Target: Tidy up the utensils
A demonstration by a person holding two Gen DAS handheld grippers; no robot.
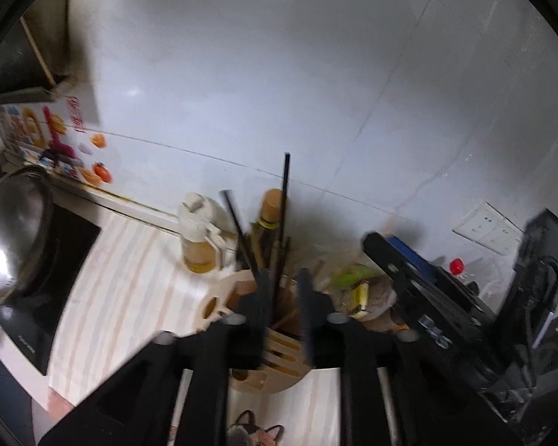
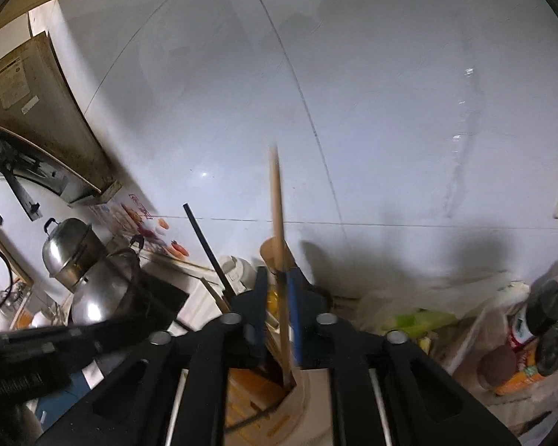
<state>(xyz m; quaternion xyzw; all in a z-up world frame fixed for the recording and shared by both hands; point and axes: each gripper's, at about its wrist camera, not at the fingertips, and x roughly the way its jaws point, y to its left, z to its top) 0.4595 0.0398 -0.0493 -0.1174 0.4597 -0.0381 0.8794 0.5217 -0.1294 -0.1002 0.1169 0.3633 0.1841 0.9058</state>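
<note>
Chopsticks stand in the round wooden holder [image 1: 219, 299] on the counter [image 1: 130, 282]. Our left gripper [image 1: 284, 312] is a little open around a black chopstick [image 1: 283, 219], not squeezing it. Our right gripper [image 2: 277, 312] is a little open around a wooden chopstick [image 2: 277, 215]. Both sticks look light, stiff and smooth. We think the middle is the best place to hold.

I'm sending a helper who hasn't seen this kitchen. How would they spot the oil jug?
Start at the black cooktop on the striped counter under the white tiled wall. Past it, against the wall, stands the oil jug, left of the round wooden utensil holder. Unlike the neighbouring cork-topped bottle, it is clear, holds yellow oil, and has a cream lid and handle.
</note>
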